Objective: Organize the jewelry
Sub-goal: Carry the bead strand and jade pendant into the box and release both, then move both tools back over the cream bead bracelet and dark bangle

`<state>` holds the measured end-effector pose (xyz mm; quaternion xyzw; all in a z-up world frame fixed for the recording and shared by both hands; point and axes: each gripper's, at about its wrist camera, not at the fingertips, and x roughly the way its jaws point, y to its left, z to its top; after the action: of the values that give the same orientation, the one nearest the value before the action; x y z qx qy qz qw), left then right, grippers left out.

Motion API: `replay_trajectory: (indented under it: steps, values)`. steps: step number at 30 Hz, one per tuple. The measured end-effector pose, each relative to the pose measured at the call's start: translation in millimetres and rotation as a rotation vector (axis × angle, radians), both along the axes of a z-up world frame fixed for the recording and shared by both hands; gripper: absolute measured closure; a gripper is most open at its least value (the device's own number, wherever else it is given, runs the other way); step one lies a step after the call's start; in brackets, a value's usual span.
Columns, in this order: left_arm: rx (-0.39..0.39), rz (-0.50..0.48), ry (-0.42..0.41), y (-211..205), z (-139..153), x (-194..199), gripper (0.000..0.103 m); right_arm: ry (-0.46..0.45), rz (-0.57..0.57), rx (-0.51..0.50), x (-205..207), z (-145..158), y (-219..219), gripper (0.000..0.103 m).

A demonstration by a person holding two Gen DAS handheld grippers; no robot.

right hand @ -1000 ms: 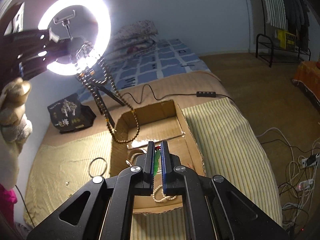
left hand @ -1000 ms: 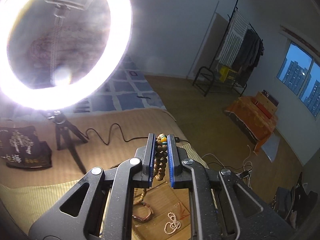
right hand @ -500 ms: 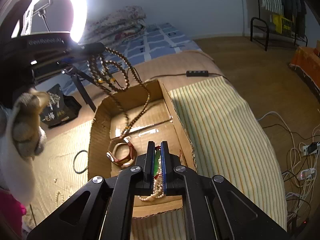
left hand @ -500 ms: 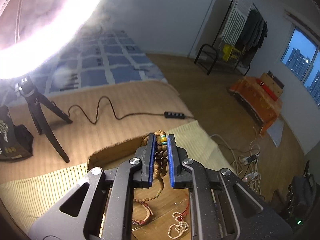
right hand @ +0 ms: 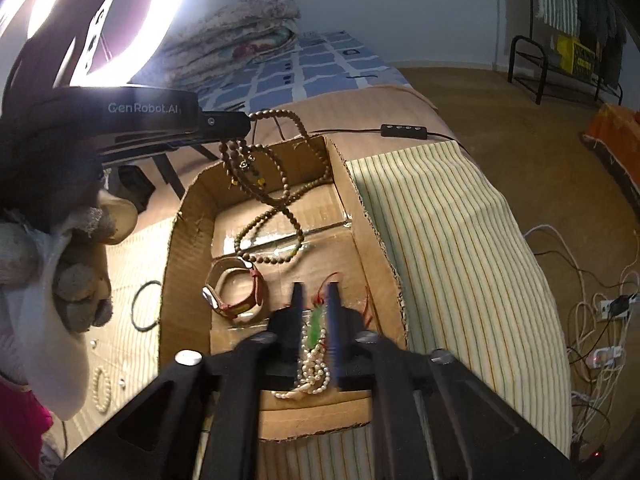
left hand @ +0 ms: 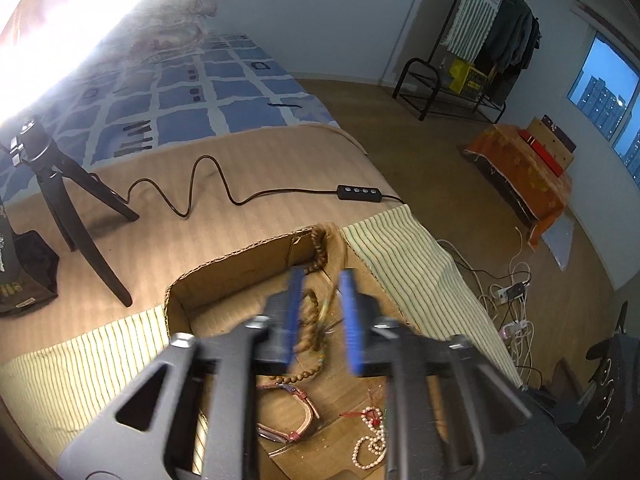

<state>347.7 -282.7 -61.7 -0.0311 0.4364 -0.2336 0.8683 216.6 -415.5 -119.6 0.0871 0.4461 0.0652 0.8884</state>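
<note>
We see the brown bead necklace point(right hand: 280, 184) hanging over the cardboard box point(right hand: 372, 240), its lower loops on the box floor, while the left gripper point(left hand: 320, 312) is opening with the strand loose between its released jaws. The right gripper point(right hand: 314, 320), nearer the box's front wall, is opening too, around the pearl strand with green pendant point(right hand: 314, 354). A watch point(right hand: 236, 292) lies inside the box.
</note>
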Motion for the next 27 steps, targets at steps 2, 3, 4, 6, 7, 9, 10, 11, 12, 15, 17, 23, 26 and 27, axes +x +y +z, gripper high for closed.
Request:
replay_trajectory:
  steps: [2,3,4,6,7,9,10,11,12,15,17,23,26,27]
  values:
    - [-0.009,0.004,0.001,2,2,-1,0.065,-0.009,0.007,-0.007,-1,1,3,0.053]
    - [-0.008,0.006,-0.002,4,3,-2,0.065,-0.008,0.010,-0.015,-2,2,4,0.053]
    - [-0.007,0.007,-0.004,5,4,-3,0.065,-0.008,0.011,-0.021,-2,2,6,0.053]
    - [-0.004,0.013,-0.008,10,6,-6,0.065,-0.015,0.014,-0.029,-4,5,8,0.053]
    - [-0.003,0.015,-0.009,12,6,-6,0.065,-0.018,0.014,-0.030,-4,6,9,0.053]
    - [-0.001,0.020,-0.016,17,9,-9,0.065,-0.023,0.013,-0.035,-6,10,10,0.053]
    - [-0.001,0.023,-0.019,19,11,-11,0.065,-0.025,0.013,-0.036,-6,11,11,0.053]
    - [-0.001,0.025,-0.021,22,12,-12,0.065,-0.027,0.013,-0.038,-7,13,11,0.053]
    - [-0.003,0.028,-0.024,25,14,-14,0.065,-0.030,0.012,-0.041,-8,15,12,0.053]
    - [-0.002,0.034,-0.036,35,21,-21,0.065,-0.042,0.011,-0.049,-12,22,16,0.053]
    - [0.006,0.035,-0.051,40,26,-27,0.065,-0.049,0.012,-0.054,-13,27,18,0.053]
    - [0.008,0.043,-0.089,63,45,-49,0.065,-0.077,0.022,-0.077,-22,41,26,0.053]
    - [0.013,0.047,-0.115,77,55,-61,0.065,-0.091,0.026,-0.082,-27,47,30,0.053]
    - [0.016,0.048,-0.126,81,58,-65,0.065,-0.096,0.027,-0.085,-28,48,31,0.053]
